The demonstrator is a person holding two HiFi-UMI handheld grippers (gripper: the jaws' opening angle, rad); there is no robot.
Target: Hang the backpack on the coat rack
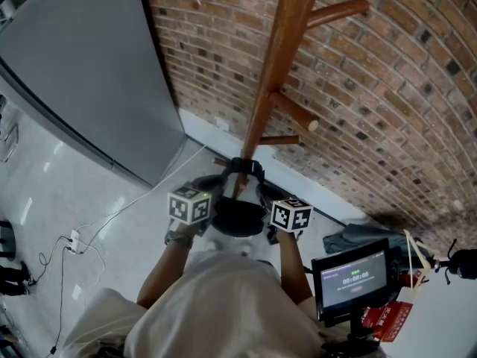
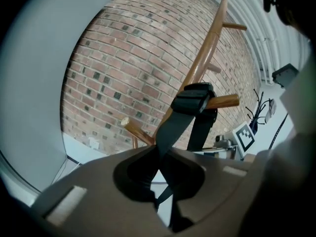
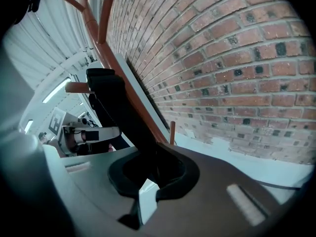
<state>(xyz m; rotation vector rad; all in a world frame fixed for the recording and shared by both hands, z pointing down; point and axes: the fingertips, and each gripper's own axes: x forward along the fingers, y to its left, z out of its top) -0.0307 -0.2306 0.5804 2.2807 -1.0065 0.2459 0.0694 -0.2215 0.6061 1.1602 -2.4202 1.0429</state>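
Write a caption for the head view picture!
Left tool and right tool grip straps of the backpack at the coat rack.

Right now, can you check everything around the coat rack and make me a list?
Surface: white floor, shiny.
Job's things: black backpack; its top loop sits over a low peg of the wooden coat rack.
Clutter: grey cloth on the floor; small screen; red tags.
Grippers: left gripper and right gripper each shut on a backpack strap.
Cables: white cable to a power strip.
Surroundings: brick wall, grey panel.
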